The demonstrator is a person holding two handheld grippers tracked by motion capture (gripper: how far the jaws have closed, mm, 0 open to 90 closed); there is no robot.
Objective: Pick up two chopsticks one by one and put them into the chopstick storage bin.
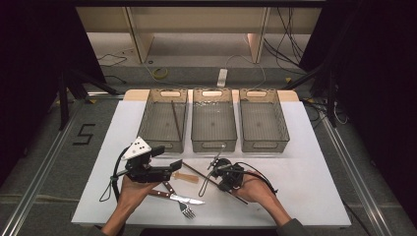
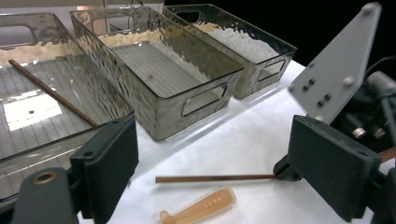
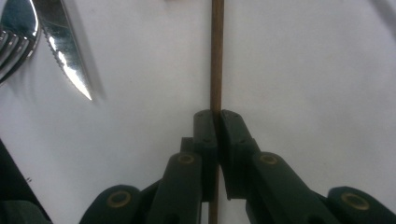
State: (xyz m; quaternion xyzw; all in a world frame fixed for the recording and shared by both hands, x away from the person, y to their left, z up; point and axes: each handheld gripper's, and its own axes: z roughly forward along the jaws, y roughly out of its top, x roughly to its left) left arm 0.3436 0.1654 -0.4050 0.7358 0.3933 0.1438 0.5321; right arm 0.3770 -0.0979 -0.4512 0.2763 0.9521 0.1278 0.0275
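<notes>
A thin brown chopstick (image 1: 194, 169) (image 2: 215, 178) (image 3: 216, 56) lies on the white table in front of the bins. My right gripper (image 1: 221, 183) (image 3: 217, 114) is shut on it, with the stick pinched between the two black pads and running straight ahead in the right gripper view. My left gripper (image 1: 174, 167) (image 2: 219, 149) hovers just left of it, jaws wide open and nothing between them. A second chopstick (image 1: 176, 120) (image 2: 51, 93) rests inside the left bin (image 1: 147, 118).
Three clear bins stand in a row: the left one, the middle bin (image 1: 214, 143) and the right bin (image 1: 263, 143). A pale orange handle piece (image 1: 186, 177) (image 2: 201, 210), a knife (image 1: 177, 196) (image 3: 65, 51) and a fork (image 1: 186, 210) (image 3: 14, 37) lie near the table's front edge.
</notes>
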